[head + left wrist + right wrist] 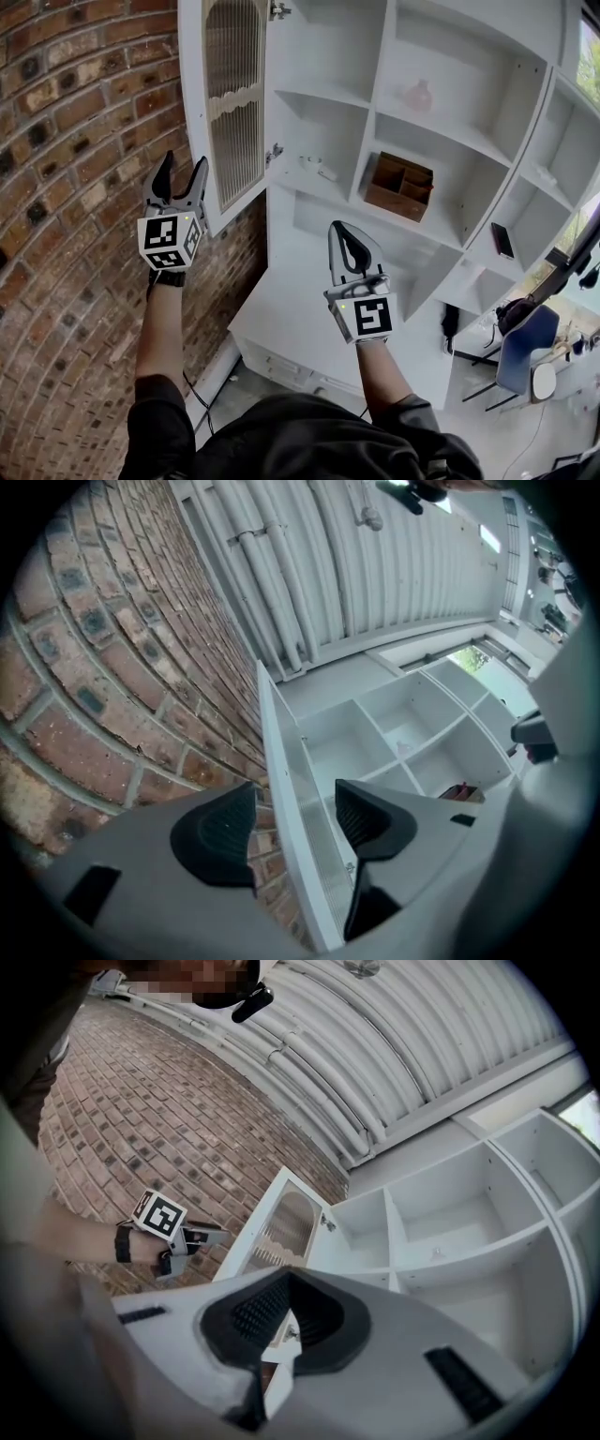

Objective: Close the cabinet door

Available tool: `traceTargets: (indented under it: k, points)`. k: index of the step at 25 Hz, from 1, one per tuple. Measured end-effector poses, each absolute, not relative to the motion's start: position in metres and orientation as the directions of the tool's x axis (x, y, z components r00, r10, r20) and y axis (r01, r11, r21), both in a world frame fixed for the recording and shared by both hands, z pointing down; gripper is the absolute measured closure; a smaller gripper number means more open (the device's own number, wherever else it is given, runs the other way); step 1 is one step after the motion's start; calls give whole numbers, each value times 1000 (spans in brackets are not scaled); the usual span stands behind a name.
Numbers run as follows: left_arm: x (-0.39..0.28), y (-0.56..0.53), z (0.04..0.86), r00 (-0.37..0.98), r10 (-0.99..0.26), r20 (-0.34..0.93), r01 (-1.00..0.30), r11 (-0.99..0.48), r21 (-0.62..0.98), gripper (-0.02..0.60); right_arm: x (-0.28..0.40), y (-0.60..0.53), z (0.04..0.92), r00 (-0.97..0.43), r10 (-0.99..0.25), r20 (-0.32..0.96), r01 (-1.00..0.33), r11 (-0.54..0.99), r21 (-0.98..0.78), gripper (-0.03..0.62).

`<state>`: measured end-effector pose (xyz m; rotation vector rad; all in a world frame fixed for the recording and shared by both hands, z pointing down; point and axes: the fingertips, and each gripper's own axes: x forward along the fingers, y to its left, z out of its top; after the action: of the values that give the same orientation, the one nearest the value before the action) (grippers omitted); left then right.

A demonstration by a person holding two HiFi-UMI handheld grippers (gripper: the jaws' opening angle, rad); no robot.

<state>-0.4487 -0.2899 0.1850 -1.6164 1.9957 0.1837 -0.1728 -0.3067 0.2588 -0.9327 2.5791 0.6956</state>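
Left gripper view: left gripper (295, 822) jaws spread, ribbed black pads gripping nothing; the cabinet door (281, 789) shows edge-on in the gap. Right gripper view: right gripper (286, 1279) pinched closed, empty, and here the door's arched, reeded panel faces the camera. Head view: door swung wide beside rough brick wall (75, 141); beyond it, white cabinet (370, 103) cubbies and a brown wooden box (398, 186).

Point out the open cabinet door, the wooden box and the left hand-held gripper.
cabinet door (234, 103): head view, ribbed glass panel.
wooden box (396, 192): head view, middle of box.
left hand-held gripper (183, 164): head view, midway between its fingertips.
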Motion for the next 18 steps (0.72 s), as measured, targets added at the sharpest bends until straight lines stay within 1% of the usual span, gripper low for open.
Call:
traceTargets:
  k: [8,12,15,18]
  points:
    - [-472,-333,161,-121,-877,-465,-926,269,-265,346,-163,-326,260,-730,-531,-430,-675,659,332,595]
    - [-477,-349,158,-124,-884,-450,-923,269,-275,373,-154,-334,262,-719,-546,-430,-688,649,326,595]
    - [-481,-358,155,-130,-887,-442,-919,275,-282,382,-146,-338,263,-706,-557,-437,-699,645,308,595]
    - [-483,-362,148,-138,-884,-447,-912,290,-292,425,-140,-342,265,-699,-570,-431,-708,638,304,595]
